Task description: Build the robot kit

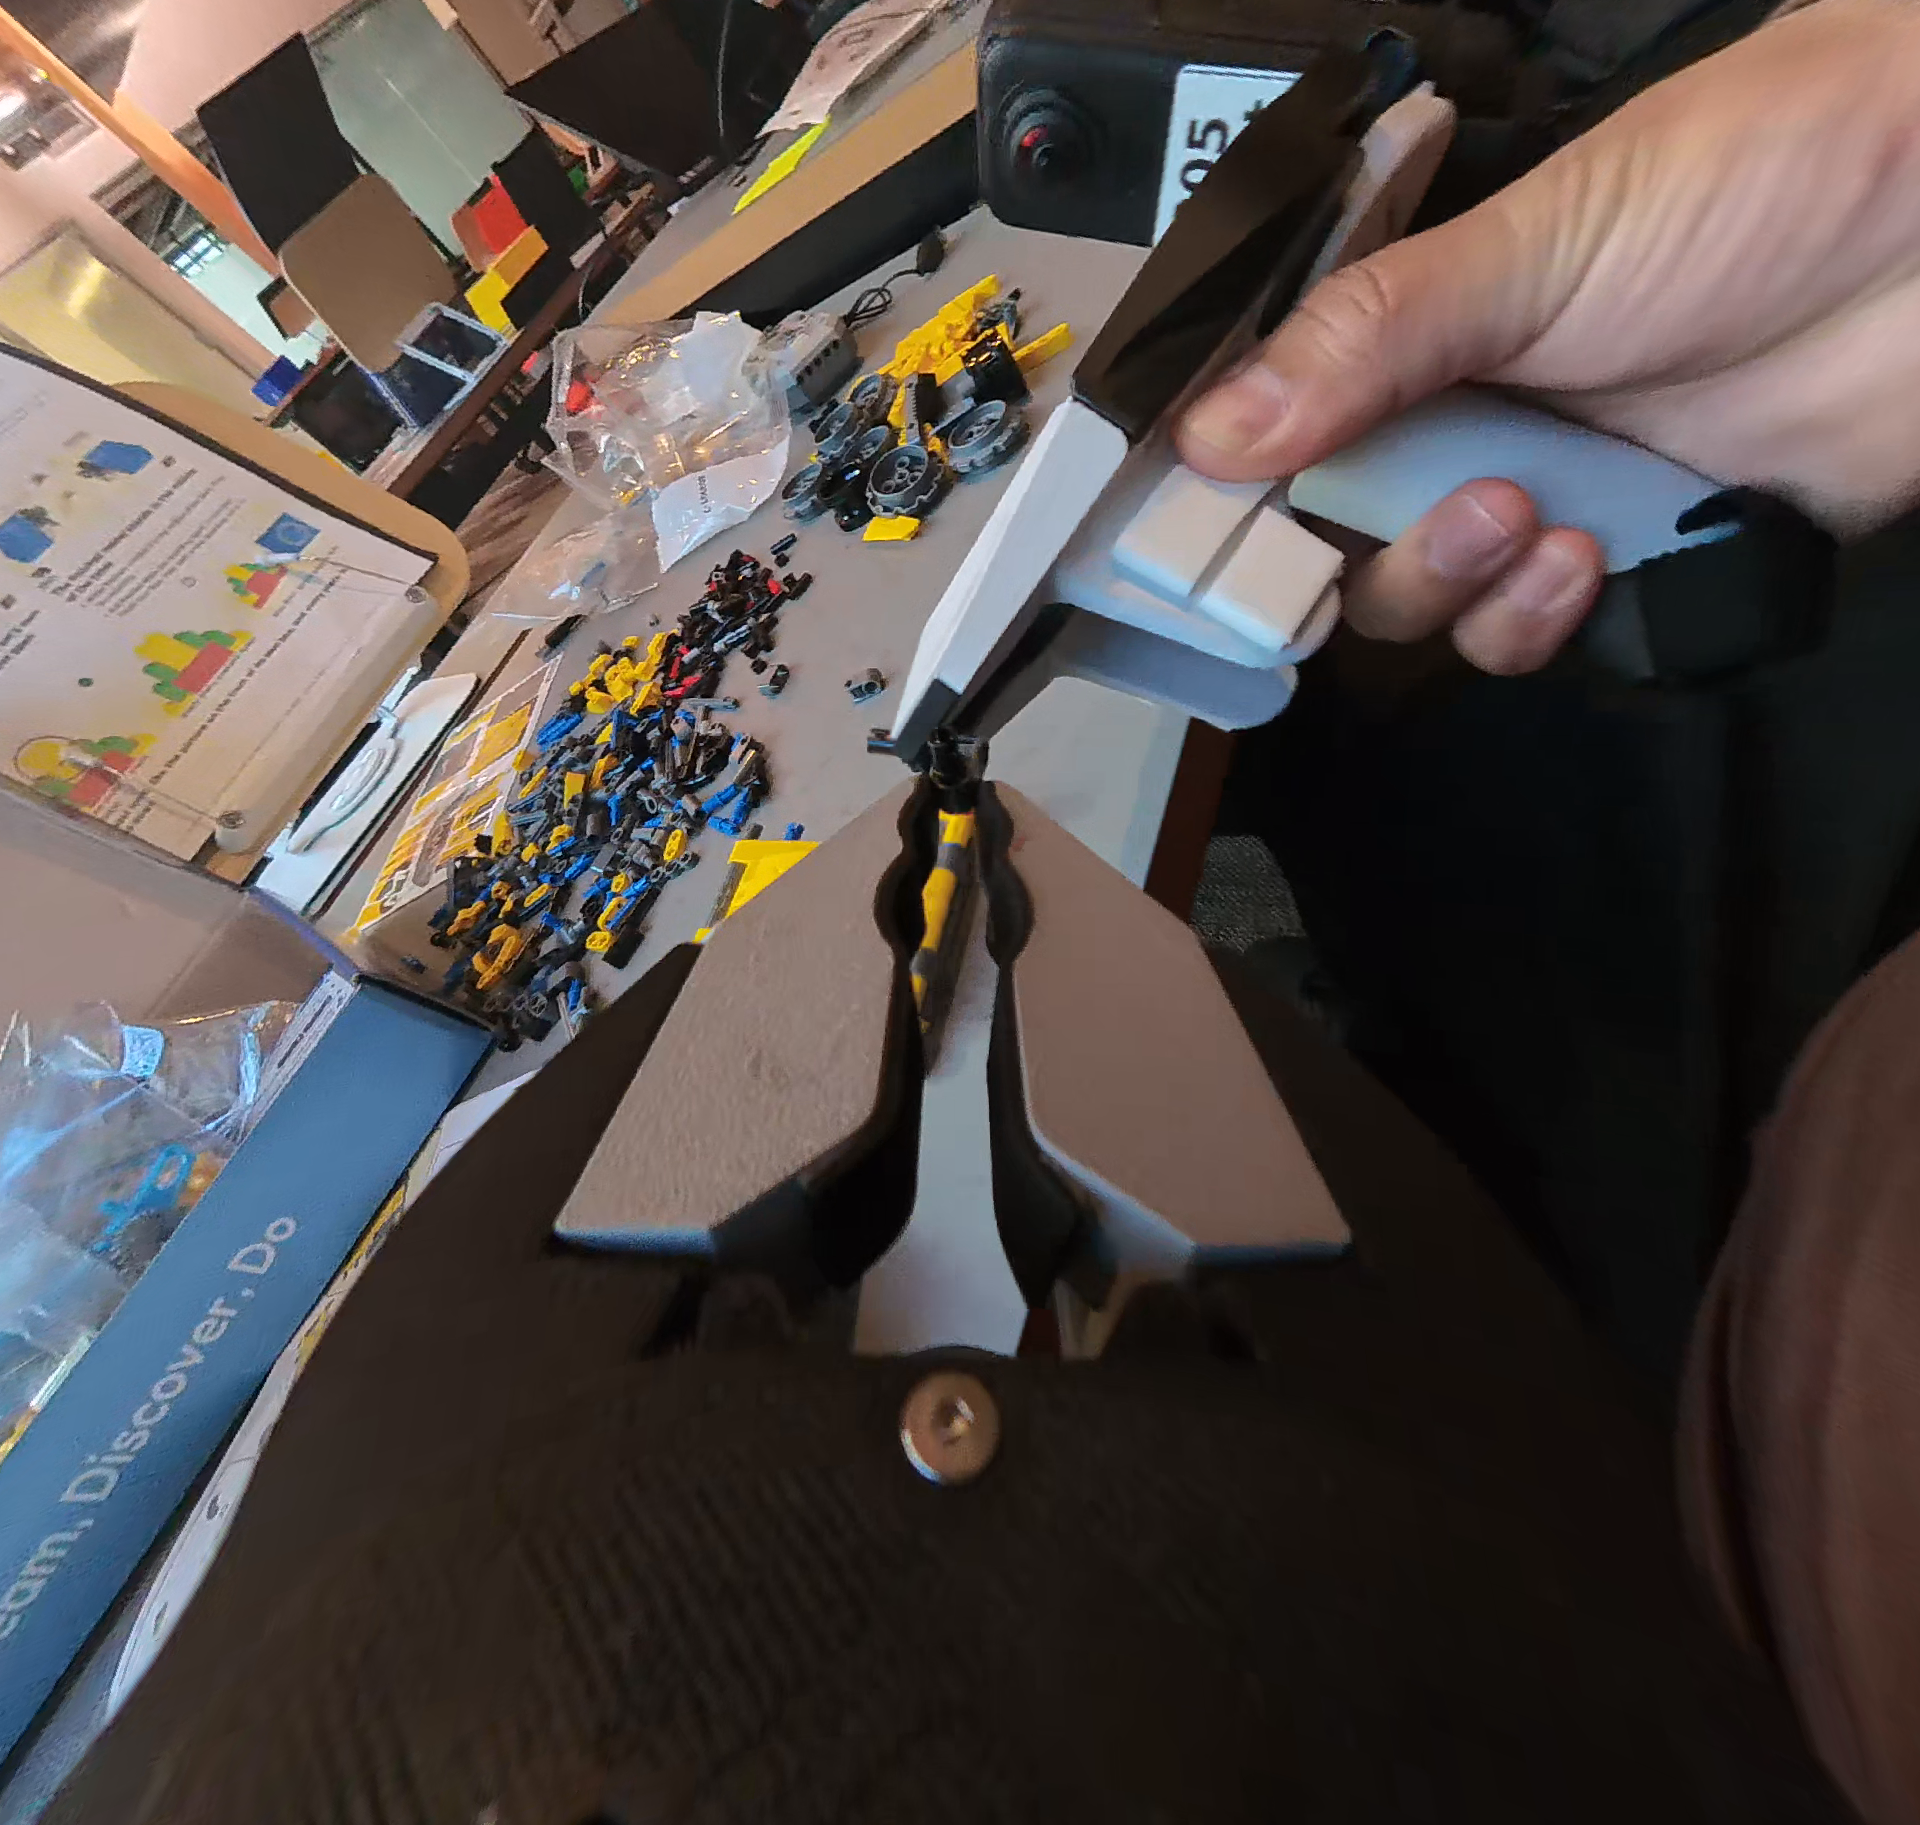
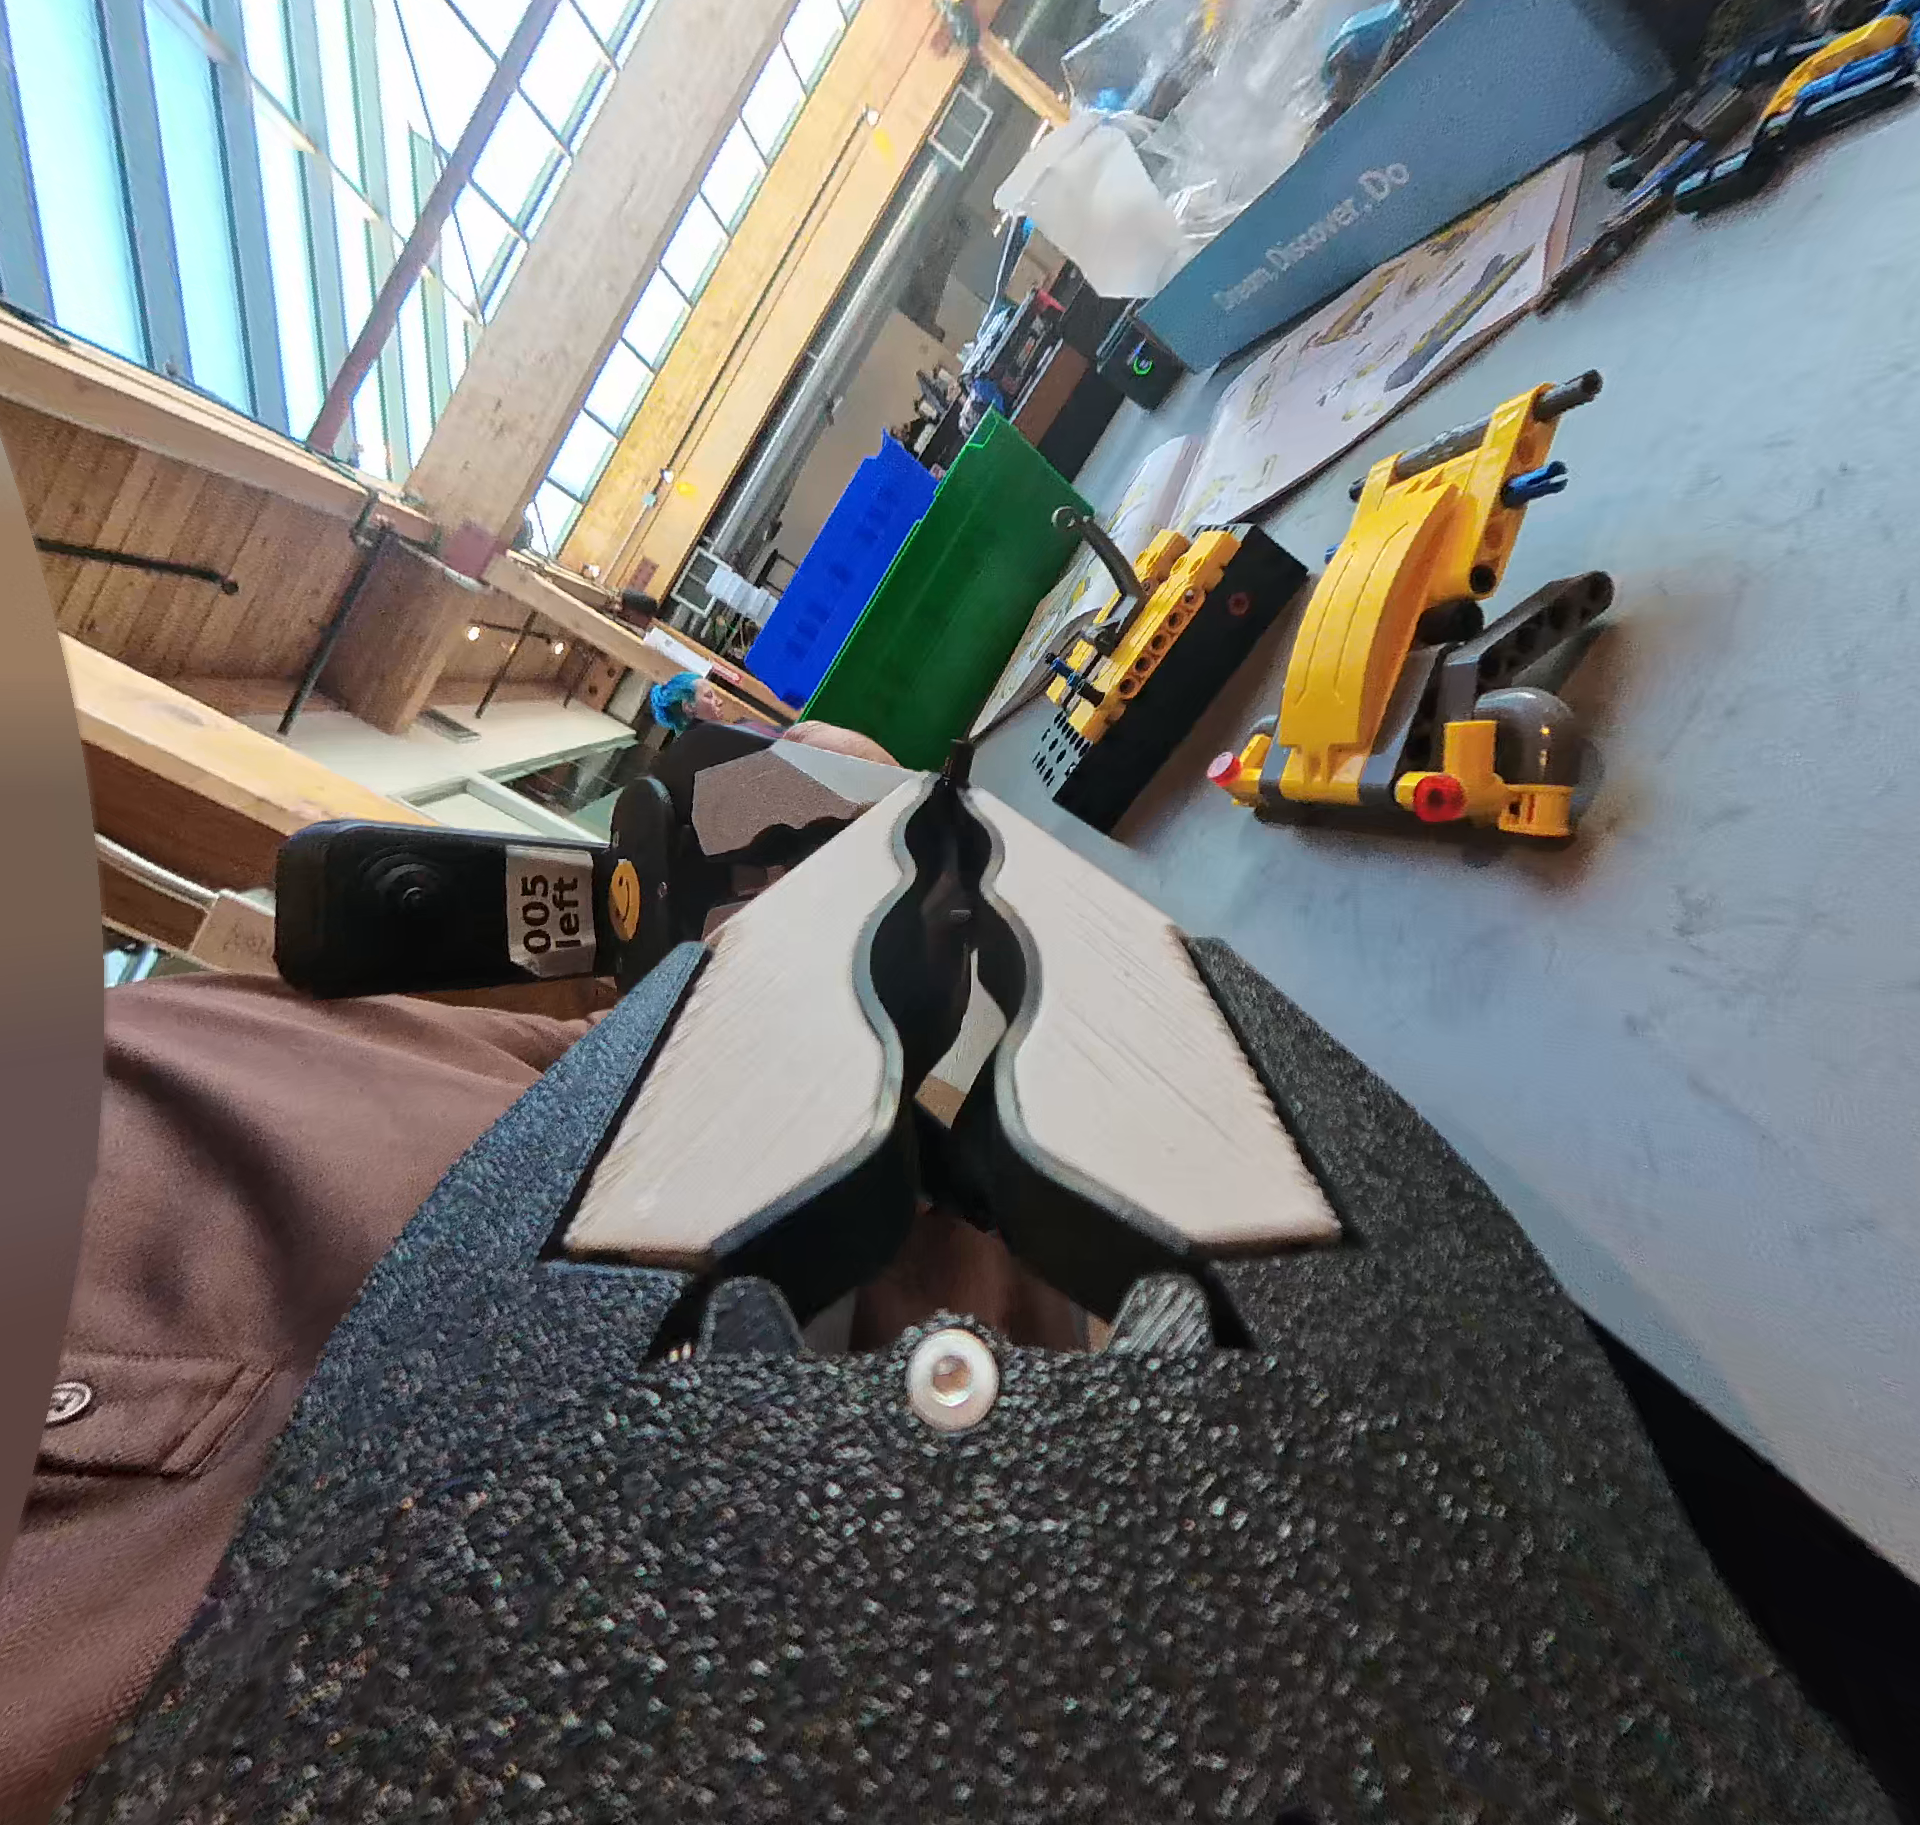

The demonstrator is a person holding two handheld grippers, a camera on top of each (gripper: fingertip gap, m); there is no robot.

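My left gripper (image 1: 951, 793) is shut on a slim yellow and dark grey toy beam (image 1: 943, 897), which stands between its jaws. My right gripper (image 1: 932, 736), held by a hand (image 1: 1558, 341), comes in from the upper right. It is shut on a small black pin (image 1: 945, 762), and the pin's end meets the top of the beam. In the right wrist view my right gripper (image 2: 953, 788) is shut with the black pin (image 2: 957, 759) poking out at its tip. The left gripper (image 2: 748, 799) lies just beyond it to the left. Both are held off the table's edge.
On the grey table (image 1: 883, 612) lie a pile of small blue, yellow and black parts (image 1: 623, 788), grey wheels (image 1: 894, 445), a clear bag (image 1: 665, 404), a booklet (image 1: 468, 788) and a blue box (image 1: 208, 1308). A yellow assembly (image 2: 1423, 632), a black block (image 2: 1174, 674) and a green bin (image 2: 935, 591) stand ahead. Less than 4 cm separates the two grippers' tips.
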